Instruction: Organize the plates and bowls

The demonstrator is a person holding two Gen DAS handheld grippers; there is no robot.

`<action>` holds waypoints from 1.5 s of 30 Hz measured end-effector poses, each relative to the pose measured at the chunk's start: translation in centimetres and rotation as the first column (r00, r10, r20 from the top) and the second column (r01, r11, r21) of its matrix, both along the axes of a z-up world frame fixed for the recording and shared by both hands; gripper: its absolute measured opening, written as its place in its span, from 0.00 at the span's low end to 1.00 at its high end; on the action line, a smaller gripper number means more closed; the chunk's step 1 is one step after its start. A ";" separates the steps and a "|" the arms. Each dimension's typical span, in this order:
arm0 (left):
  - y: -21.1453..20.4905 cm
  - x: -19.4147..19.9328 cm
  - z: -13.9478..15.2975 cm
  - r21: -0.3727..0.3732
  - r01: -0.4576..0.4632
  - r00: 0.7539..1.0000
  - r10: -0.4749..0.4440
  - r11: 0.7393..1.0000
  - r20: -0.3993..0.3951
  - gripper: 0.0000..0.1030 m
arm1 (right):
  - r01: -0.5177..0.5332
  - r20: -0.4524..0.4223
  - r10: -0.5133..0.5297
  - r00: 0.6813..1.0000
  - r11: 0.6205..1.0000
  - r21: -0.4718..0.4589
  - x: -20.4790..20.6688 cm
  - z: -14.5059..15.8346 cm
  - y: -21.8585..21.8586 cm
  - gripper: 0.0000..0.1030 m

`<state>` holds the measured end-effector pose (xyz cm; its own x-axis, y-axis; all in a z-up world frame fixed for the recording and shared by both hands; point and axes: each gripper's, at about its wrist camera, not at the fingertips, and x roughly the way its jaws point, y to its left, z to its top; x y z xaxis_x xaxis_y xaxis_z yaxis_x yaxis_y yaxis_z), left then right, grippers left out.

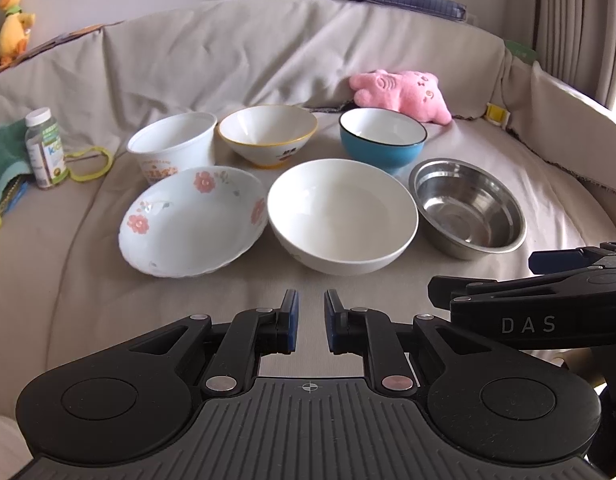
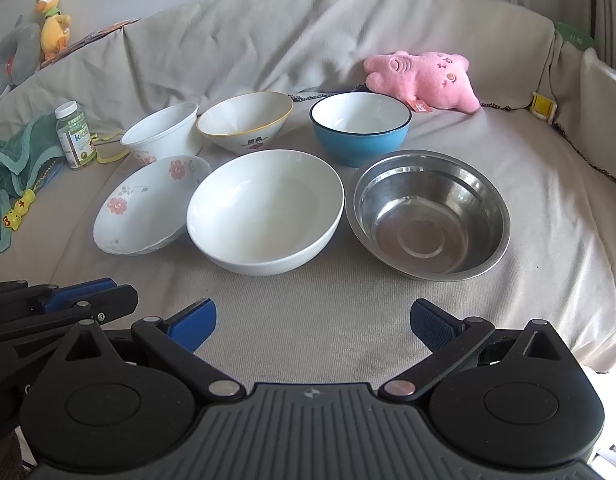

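Note:
Several dishes stand in two rows on a beige covered couch seat. Front row: a flowered plate (image 1: 192, 220) (image 2: 148, 204), a big white bowl (image 1: 341, 216) (image 2: 266, 210), a steel bowl (image 1: 467, 208) (image 2: 427, 214). Back row: a white printed cup bowl (image 1: 172, 146) (image 2: 162, 132), a yellow-rimmed bowl (image 1: 268, 134) (image 2: 246, 120), a blue bowl (image 1: 381, 140) (image 2: 359, 128). My left gripper (image 1: 311, 308) is nearly shut with a narrow gap, empty, in front of the white bowl. My right gripper (image 2: 312, 316) is wide open, empty, in front of the white and steel bowls.
A pink plush (image 1: 401, 94) (image 2: 423, 80) lies behind the blue bowl. A vitamin bottle (image 1: 44, 148) (image 2: 74, 134) and green towel (image 2: 16, 160) are at the left. A duck toy (image 2: 52, 20) sits on the couch back. The other gripper shows at the edge of each view (image 1: 547, 304) (image 2: 60, 304).

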<state>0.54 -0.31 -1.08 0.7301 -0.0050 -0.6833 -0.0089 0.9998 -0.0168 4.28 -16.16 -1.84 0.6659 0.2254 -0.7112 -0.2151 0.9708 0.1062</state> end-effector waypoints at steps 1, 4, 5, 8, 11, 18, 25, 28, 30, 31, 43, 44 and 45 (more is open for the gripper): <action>0.0 0.0 0.0 0.000 0.000 1.000 0.000 1.000 0.000 0.16 | -0.001 0.000 0.001 1.000 1.000 0.000 0.0 0.0 0.0 1.00; 0.0 0.0 0.0 0.001 0.000 1.000 0.000 1.000 -0.001 0.16 | 0.000 -0.001 0.000 1.000 1.000 0.000 0.0 0.0 0.0 1.00; 0.0 0.0 0.0 0.001 0.000 1.000 0.000 1.000 -0.001 0.16 | 0.000 -0.001 0.000 1.000 1.000 0.000 0.0 0.0 0.0 1.00; 0.0 0.0 0.0 0.001 -0.001 1.000 0.001 1.000 -0.001 0.16 | 0.001 -0.001 -0.001 1.000 1.000 0.000 0.0 0.0 0.0 1.00; 0.0 0.0 0.0 0.001 -0.002 1.000 0.002 1.000 -0.001 0.16 | 0.001 -0.002 -0.001 1.000 1.000 0.002 -0.1 0.0 0.1 1.00; 0.0 0.0 0.0 0.001 0.000 1.000 0.000 1.000 -0.001 0.16 | -0.001 -0.002 0.001 1.000 1.000 0.002 -0.1 0.0 0.0 1.00; 0.0 0.1 0.1 -0.001 0.000 1.000 0.000 1.000 -0.002 0.16 | -0.003 0.000 0.003 1.000 1.000 0.002 -0.2 0.1 0.1 1.00; 0.0 0.1 0.1 0.000 0.001 1.000 -0.001 1.000 -0.002 0.16 | -0.002 0.002 0.002 1.000 1.000 0.003 -0.2 0.1 0.1 1.00; 0.0 0.1 0.1 0.000 0.000 1.000 0.000 1.000 -0.002 0.16 | -0.002 0.003 0.002 1.000 1.000 0.003 -0.3 0.1 0.1 1.00; 0.1 0.1 0.1 0.000 0.001 1.000 -0.001 1.000 -0.002 0.16 | -0.002 0.003 0.002 1.000 1.000 0.005 -0.3 0.2 0.0 1.00; 0.2 0.1 -0.1 -0.006 -0.004 1.000 0.004 1.000 -0.002 0.16 | 0.000 0.002 0.000 1.000 1.000 0.010 -0.1 0.3 0.0 1.00; 0.2 0.1 -0.1 -0.006 -0.003 1.000 0.003 1.000 -0.002 0.16 | 0.000 0.002 0.000 1.000 1.000 0.010 -0.1 0.3 0.0 1.00; 0.2 0.1 -0.1 -0.006 -0.003 1.000 0.003 1.000 -0.001 0.16 | 0.000 0.002 0.000 1.000 1.000 0.010 -0.1 0.3 0.0 1.00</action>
